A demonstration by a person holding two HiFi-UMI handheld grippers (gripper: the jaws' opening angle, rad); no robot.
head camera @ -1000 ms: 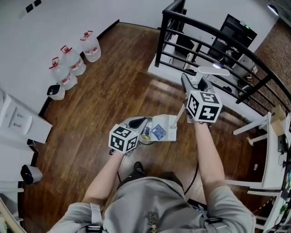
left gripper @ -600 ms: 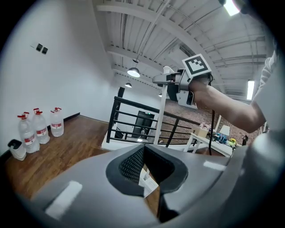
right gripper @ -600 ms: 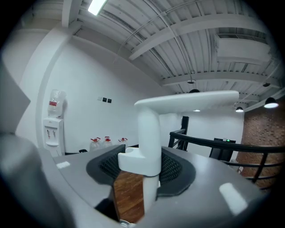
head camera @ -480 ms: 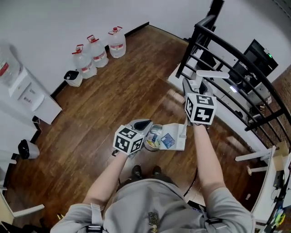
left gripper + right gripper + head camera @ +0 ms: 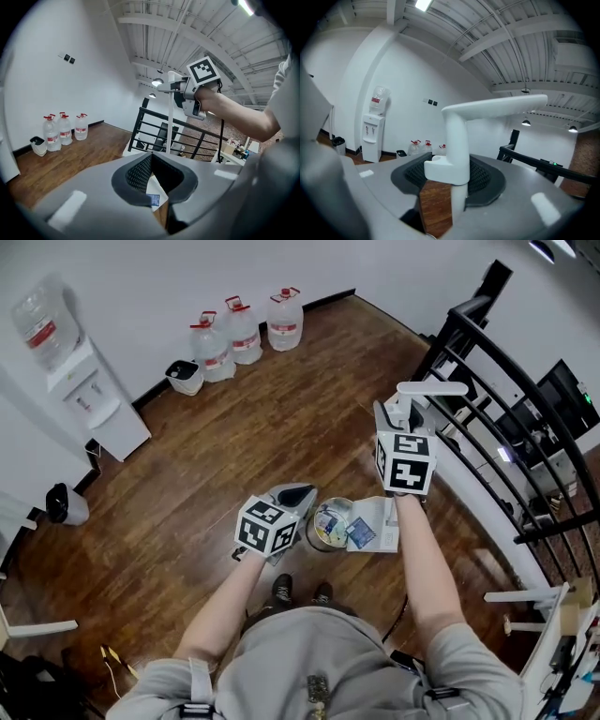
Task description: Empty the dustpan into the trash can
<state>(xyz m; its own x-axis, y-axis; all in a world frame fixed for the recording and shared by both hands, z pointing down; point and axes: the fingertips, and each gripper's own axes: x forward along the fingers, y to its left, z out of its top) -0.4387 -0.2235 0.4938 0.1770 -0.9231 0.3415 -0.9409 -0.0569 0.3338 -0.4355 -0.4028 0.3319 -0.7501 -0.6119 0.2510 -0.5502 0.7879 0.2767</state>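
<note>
1. right gripper (image 5: pixel 453 178) is clamped on the upright white handle (image 5: pixel 457 140) of the dustpan (image 5: pixel 380 514).
2. left gripper (image 5: pixel 151 174) has its jaws nearly together with nothing between them, just beside the dustpan's left edge.
3. the dustpan hangs above the wooden floor (image 5: pixel 234 427) between both grippers, carrying a round container (image 5: pixel 330 521) and a blue packet (image 5: pixel 359 536).

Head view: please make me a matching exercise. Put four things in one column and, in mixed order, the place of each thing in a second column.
Column one
1. white dustpan handle
2. three water bottles
3. water dispenser
4. black railing

Column two
a. along the right side of the picture
b. between the pads of the right claw
c. standing alone at the upper left
d. near the top, beside a small bin

Pairs: 1-b, 2-d, 3-c, 4-a
</note>
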